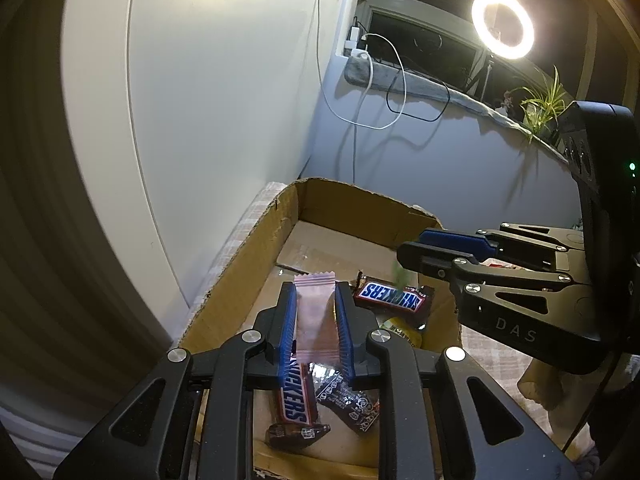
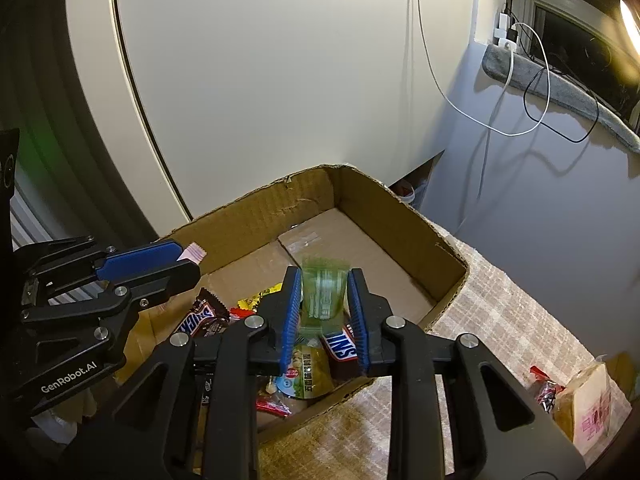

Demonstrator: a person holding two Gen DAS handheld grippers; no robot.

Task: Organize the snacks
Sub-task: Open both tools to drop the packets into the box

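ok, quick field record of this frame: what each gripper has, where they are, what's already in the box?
left gripper: shut on pink packet
right gripper: green packet between its pads, grip looks loose
position: both over the cardboard box
box contents: Snickers bars, dark wrapped candy, yellow-green snack bag, red wrappers
outside box: bread-like pack on the checked cloth
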